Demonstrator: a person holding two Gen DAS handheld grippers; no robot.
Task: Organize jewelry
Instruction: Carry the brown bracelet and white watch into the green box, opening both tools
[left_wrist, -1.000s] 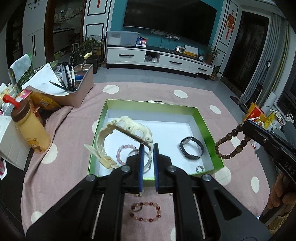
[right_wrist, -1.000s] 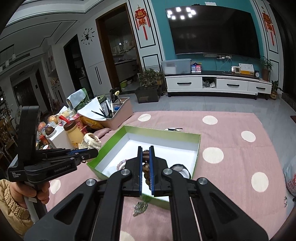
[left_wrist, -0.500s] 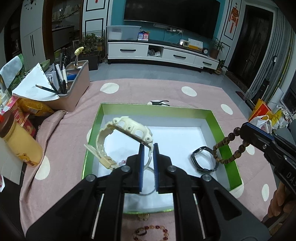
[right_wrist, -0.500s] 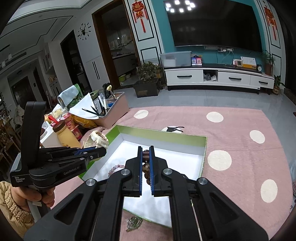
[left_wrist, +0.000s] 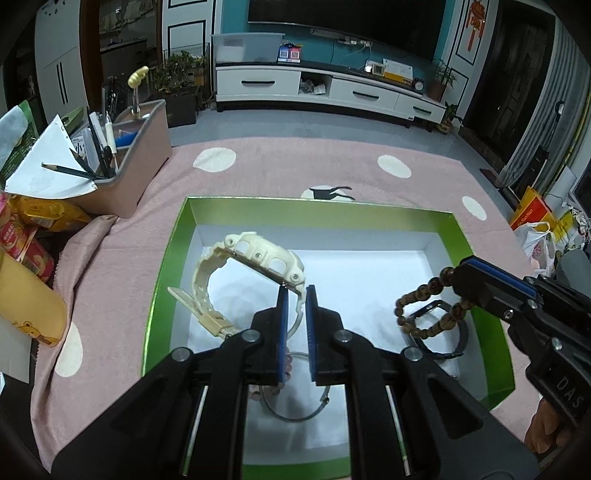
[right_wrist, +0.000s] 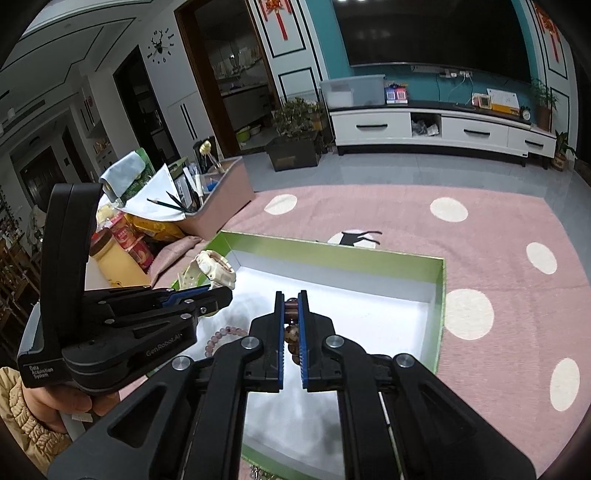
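Both grippers have advanced and dropped from short of the green box (left_wrist: 168, 258) to over its white floor. Left gripper (left_wrist: 294, 295): fingers clamped on the strap of the cream wristwatch (left_wrist: 255, 266), which hangs above the box's left half. Right gripper (right_wrist: 290, 306): fingers pinched on the brown bead bracelet (left_wrist: 424, 306), hanging over the black band (left_wrist: 448, 341) already inside. Judgement: both pieces are ready for release; neither has touched down yet.

Light: indoor, rather dim, coming from above.
Box floor (left_wrist: 369, 280): brightest part, almost washed out.
Shadows: soft grey patches under the tongs.
Edges: strong fisheye bending, black corners.
Sharpness: centre clear, no motion blur.
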